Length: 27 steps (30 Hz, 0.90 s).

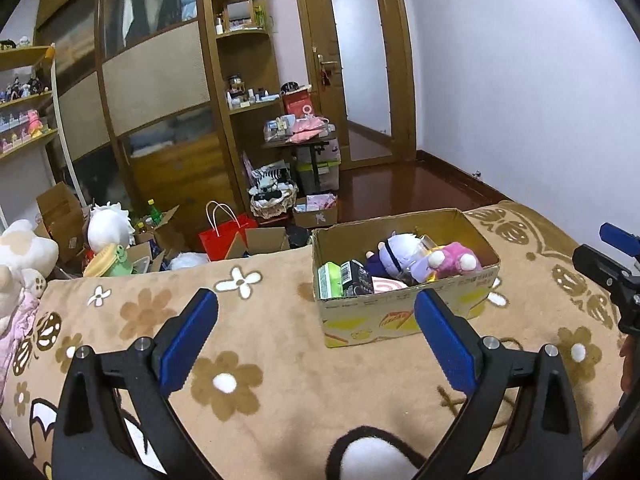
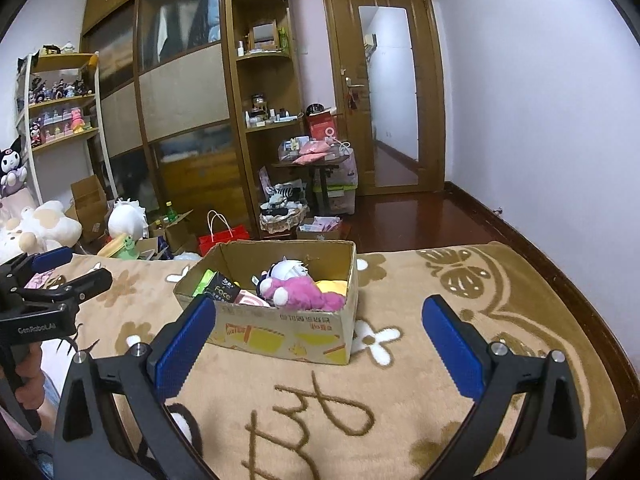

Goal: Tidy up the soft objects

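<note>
A cardboard box (image 1: pixel 404 316) (image 2: pixel 280 332) stands on the tan flowered blanket (image 1: pixel 260 344) (image 2: pixel 400 392) on the bed. In it lie a pink plush (image 1: pixel 456 262) (image 2: pixel 304 290), a white-and-purple plush doll (image 1: pixel 394 254) (image 2: pixel 290 268), something yellow (image 2: pixel 332 286) and small packages (image 1: pixel 346 280) (image 2: pixel 218 288). My left gripper (image 1: pixel 316 308) is open and empty, a little short of the box. My right gripper (image 2: pixel 318 316) is open and empty, facing the box's near wall. Each gripper shows at the edge of the other's view, the right one (image 1: pixel 612 264) and the left one (image 2: pixel 60 276).
Big white plush toys (image 1: pixel 20 256) (image 2: pixel 36 228) sit at the bed's left end. Beyond the bed, the floor holds cartons (image 1: pixel 60 212), a red bag (image 1: pixel 224 232) (image 2: pixel 224 236) and a basket (image 1: pixel 274 200). A wardrobe, shelves and a door stand behind.
</note>
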{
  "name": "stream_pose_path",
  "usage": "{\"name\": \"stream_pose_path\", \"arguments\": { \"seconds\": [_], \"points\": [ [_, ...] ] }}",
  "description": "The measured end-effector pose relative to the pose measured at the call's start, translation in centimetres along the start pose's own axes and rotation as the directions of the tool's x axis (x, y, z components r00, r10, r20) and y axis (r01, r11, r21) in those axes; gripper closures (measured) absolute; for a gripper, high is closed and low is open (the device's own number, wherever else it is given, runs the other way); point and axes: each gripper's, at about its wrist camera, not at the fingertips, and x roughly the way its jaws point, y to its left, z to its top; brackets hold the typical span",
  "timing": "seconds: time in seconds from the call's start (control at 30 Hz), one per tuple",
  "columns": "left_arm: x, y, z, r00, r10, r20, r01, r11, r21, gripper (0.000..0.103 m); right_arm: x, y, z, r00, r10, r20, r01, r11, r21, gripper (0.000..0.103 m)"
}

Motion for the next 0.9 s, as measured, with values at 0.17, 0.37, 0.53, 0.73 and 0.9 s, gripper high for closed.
{"name": "stream_pose_path", "arguments": {
  "seconds": [0.17,0.37,0.53,0.73,0.9],
  "points": [
    [0.4,0.1,-0.4,1.0,0.01,0.006,-0.01,1.0,-0.001,0.005,-0.6,-0.3,-0.6,1.0,-0.011,0.021,0.011,1.0,0.005,0.0],
    [0.8,0.1,-0.6,1.0,0.017,0.01,-0.017,1.0,-0.004,0.005,-0.6,-1.0,-0.7,0.999,-0.011,0.034,0.011,1.0,0.014,0.0],
    [1.4,0.0,-0.6,1.0,0.017,0.003,-0.017,1.0,0.002,0.005,0.0,-1.2,-0.9,1.0,-0.012,0.014,0.012,1.0,0.016,0.0],
    [2.0,0.0,-0.6,1.0,0.025,0.004,-0.025,1.0,0.004,0.005,0.7,-0.9,-1.2,1.0,-0.008,0.001,0.008,1.0,0.009,0.0],
    [2.2,-0.1,-0.7,1.0,0.023,0.003,-0.023,1.0,0.0,0.005,0.8,-0.6,-1.4,1.0,-0.008,0.0,0.008,1.0,0.002,0.0]
  ]
}}
